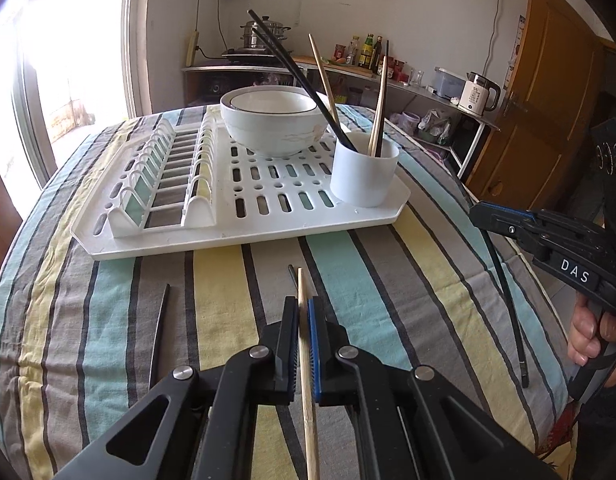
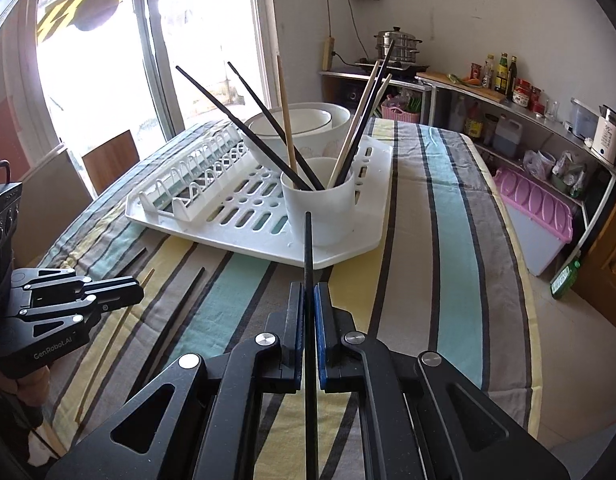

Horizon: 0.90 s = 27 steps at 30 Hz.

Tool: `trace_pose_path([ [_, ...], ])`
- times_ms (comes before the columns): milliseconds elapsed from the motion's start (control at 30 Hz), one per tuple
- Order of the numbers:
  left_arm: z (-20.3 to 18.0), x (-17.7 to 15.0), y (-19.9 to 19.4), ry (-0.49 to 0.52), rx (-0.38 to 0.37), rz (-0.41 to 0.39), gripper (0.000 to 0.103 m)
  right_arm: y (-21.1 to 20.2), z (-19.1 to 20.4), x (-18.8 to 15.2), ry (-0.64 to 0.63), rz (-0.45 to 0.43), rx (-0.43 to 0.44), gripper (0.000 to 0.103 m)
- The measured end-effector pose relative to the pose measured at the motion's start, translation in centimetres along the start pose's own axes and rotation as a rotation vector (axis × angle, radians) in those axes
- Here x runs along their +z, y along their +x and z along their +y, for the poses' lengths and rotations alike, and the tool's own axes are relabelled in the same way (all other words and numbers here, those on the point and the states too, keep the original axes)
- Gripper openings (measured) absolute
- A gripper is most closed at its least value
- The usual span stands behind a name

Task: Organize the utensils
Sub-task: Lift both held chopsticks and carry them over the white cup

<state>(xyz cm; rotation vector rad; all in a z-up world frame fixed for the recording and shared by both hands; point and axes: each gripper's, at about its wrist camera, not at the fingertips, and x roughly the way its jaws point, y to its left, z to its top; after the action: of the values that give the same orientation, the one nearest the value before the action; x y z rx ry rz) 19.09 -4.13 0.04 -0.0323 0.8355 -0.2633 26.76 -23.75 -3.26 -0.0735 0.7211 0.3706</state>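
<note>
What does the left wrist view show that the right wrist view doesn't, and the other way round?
Only the left wrist view: the left gripper shut on a pale wooden chopstick, seen up close, and a brown wooden door.

Only the right wrist view: the right gripper shut on a thin black chopstick, seen up close, and a pink-lidded plastic bin on the floor.

Both: the white plastic dish rack, the white cylindrical utensil cup holding chopsticks, stacked white bowls, the striped tablecloth, and loose chopsticks lying on the cloth.
</note>
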Motion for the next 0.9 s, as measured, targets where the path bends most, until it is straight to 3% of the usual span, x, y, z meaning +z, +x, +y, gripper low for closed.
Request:
trace_pose_path([
  [467,0.3,3.2,-5.6,0.015,-0.022,-0.162,0.004,-5.6,1.2,1.6,0.023,-0.179,0.019,0.005],
  [900,-0.2,3.4,-8.9,0.044,-0.037,-0.243,0.004,-7.7,1.7,1.5,0.033,-0.234,0.011,0.005],
])
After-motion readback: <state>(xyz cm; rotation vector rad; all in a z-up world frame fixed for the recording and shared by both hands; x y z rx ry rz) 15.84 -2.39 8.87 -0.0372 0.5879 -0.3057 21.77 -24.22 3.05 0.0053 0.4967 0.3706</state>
